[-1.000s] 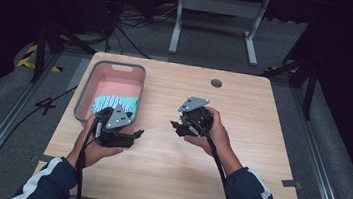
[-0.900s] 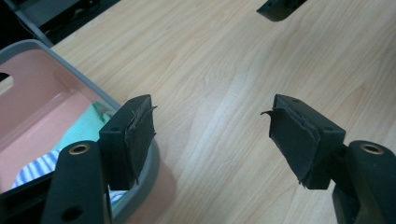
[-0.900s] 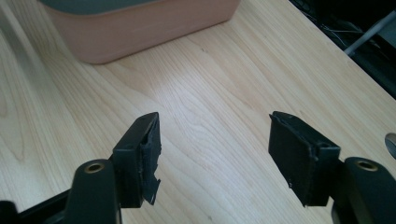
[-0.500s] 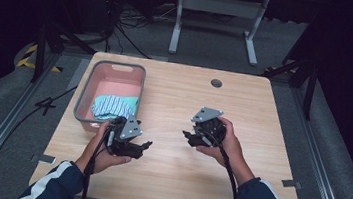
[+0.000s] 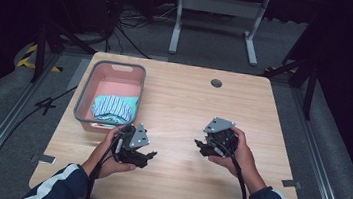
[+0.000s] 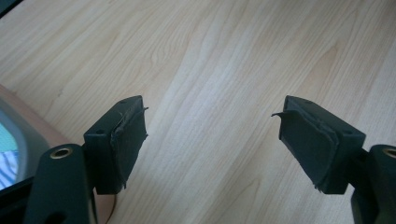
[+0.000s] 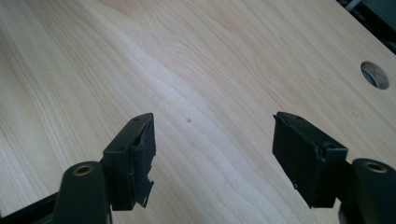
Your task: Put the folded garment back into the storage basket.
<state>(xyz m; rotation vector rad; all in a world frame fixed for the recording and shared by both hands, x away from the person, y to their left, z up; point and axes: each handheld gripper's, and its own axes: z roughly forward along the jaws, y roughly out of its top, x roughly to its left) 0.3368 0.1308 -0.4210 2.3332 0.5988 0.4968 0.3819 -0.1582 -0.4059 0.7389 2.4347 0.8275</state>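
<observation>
Striped cloth, blue and white, bunched in near end of pink bin with grey rim. Bin at left side of light wood table, toward far half. Sliver of same bin and cloth at left edge of left gripper view: bin rim, stripes.

Left gripper held in left hand just in front of bin's near corner, close to it but apart, grey plate on top, jaws pointing toward table centre. Jaws wide apart in left gripper view, nothing between them, bare wood grain beneath. Pad edges frayed on both jaws.

Right gripper in right hand at right half of table, well apart from bin, grey plate up, jaws pointing toward left gripper. Jaws spread wide in right gripper view, empty, over bare tabletop. Small dark speck on wood between them. Round cable hole at upper right of that view; same hole near far edge in high view.

Both grippers near table's front half, facing each other, clear gap between. Cables trailing back along forearms. Dark sleeves with white stripes at bottom edge.

Beyond table: grey floor, white stand legs, tangled cables, yellow-black tape at left.
</observation>
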